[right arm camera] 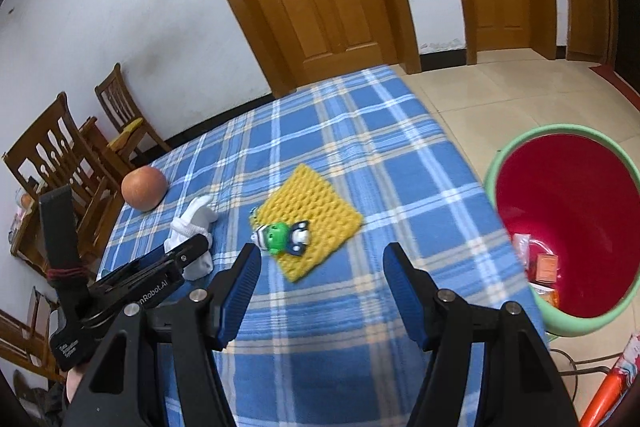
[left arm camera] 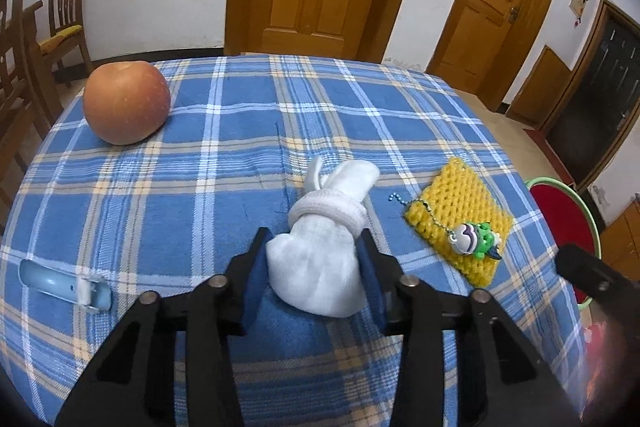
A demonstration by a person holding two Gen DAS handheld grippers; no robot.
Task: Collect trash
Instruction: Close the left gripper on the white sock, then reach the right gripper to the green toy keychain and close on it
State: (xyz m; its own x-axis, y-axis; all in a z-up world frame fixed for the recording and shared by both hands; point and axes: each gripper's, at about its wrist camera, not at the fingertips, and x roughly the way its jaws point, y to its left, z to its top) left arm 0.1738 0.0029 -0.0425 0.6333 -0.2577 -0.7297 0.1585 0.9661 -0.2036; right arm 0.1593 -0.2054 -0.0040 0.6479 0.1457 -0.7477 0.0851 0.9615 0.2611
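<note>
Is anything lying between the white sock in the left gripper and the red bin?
Yes. The yellow foam net, with the toy keychain on it, lies on the table between the white sock and the red bin; the right gripper hangs there too.

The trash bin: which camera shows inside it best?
Right wrist. The trash bin opens toward the lens, showing its red interior and wrappers at the bottom. Left wrist catches only a rim sliver past the table edge.

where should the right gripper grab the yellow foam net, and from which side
Best bet: the bare near right corner of the yellow foam net, coming in from the bin side. The net lies flat, so a corner gives the right gripper an edge to pinch, and the toy keychain sits on its left part.
</note>
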